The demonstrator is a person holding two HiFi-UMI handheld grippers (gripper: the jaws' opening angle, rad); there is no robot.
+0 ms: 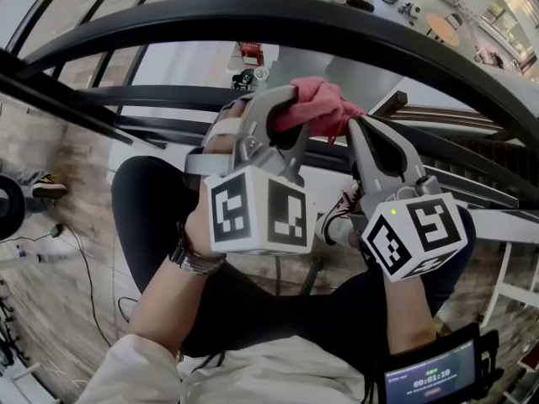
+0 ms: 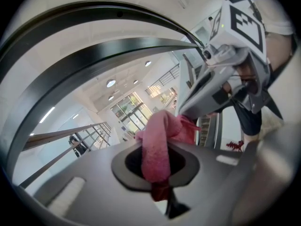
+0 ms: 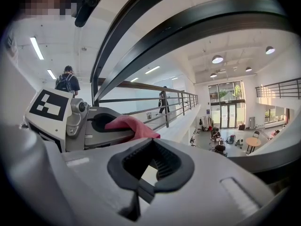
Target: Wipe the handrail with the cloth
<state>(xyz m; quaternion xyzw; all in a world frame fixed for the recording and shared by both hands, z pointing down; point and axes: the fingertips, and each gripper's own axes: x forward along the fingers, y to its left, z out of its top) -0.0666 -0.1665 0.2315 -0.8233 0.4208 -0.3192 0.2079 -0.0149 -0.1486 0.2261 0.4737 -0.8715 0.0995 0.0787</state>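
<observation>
Cloth (image 1: 316, 108): one soft, crumpled pink fabric piece, bunched and clamped between the smooth grey jaws of the left gripper (image 1: 290, 123), just below the one broad, curved, dark metal handrail (image 1: 278, 19) and apart from it in the head view. Two grey plastic grippers side by side, each with one white cube (image 1: 257, 213) (image 1: 417, 234) of black square markers. Right gripper (image 1: 360, 137) just beside the pink bundle, its dark ribbed pads (image 3: 169, 168) pressed together on nothing.
</observation>
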